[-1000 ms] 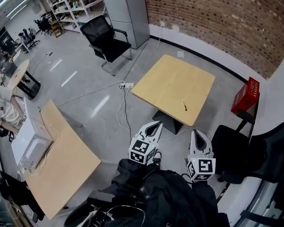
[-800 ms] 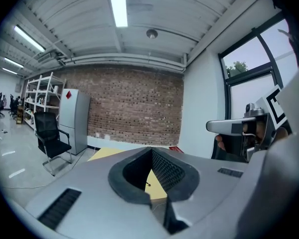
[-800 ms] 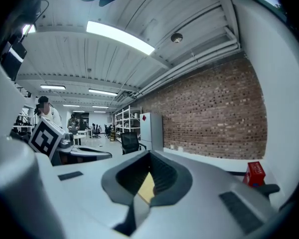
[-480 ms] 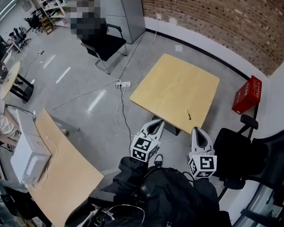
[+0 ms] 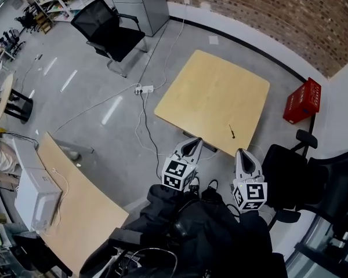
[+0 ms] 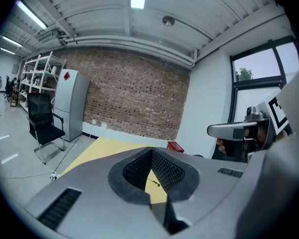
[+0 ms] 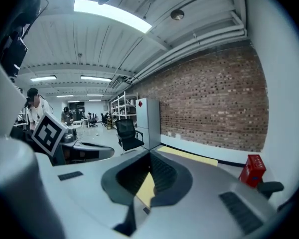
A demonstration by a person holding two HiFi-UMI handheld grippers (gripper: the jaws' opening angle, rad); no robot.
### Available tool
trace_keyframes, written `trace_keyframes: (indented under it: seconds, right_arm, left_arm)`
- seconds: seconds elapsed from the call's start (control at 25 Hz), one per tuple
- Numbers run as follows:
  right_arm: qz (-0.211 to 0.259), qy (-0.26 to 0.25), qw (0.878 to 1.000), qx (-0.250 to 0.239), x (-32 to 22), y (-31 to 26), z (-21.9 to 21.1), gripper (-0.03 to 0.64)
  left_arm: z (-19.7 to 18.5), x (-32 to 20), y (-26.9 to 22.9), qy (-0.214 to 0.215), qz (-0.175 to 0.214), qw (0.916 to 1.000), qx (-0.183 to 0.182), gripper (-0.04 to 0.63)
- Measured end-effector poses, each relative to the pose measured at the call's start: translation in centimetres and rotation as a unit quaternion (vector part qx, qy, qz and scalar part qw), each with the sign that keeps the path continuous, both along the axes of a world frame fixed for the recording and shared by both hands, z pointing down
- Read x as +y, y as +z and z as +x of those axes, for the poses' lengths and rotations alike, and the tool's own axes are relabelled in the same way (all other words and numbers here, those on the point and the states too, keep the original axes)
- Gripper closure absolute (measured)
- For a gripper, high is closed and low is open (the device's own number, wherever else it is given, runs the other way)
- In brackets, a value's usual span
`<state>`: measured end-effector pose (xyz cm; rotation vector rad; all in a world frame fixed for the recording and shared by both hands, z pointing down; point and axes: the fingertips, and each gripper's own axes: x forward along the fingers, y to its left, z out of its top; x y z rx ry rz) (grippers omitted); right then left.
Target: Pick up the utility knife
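Low in the head view, our dark clothing (image 5: pixel 203 230) fills the bottom centre, with a gripper held out in each hand. The left gripper (image 5: pixel 194 142) and the right gripper (image 5: pixel 242 153) sit side by side and apart. Both point up the frame at the desk's near edge and tip slightly downward. On each, the jaws are pressed together at the tips and pinch nothing. Just beyond the right gripper, the utility knife (image 5: pixel 232 131) lies on the pale wooden desk (image 5: pixel 209 86), near its lower right edge. We see it as a thin dark sliver, slightly slanted and too small for detail. In the left gripper view it is a slim stick on the desk. Right of the desk stands a red crate (image 5: pixel 302 101), and a brick wall (image 5: pixel 267 16) crosses the upper right.
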<state>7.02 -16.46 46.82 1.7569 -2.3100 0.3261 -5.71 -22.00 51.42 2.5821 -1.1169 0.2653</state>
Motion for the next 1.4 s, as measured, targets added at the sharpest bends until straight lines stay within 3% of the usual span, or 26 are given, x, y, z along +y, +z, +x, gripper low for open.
trace_keyframes:
  seconds: [0.4, 0.72, 1.4]
  right_arm:
    - [-0.064, -0.038, 0.997, -0.005, -1.5, 5.7, -0.4, 0.614]
    - [-0.112, -0.029, 0.993, -0.020, -2.1, 11.2, 1.9, 0.614]
    - [-0.232, -0.038, 0.972, -0.009, -3.7, 24.5, 4.4, 0.614]
  left_arm:
    - [-0.5, -0.5, 6.0, -0.013, -0.061, 0.9975, -0.033, 0.594]
    - [0.2, -0.2, 10.8, -0.010, -0.112, 0.9918, -0.062, 0.594]
    - [-1.2, 2.7, 19.9, -0.035, -0.210, 0.9718, -0.101, 0.594]
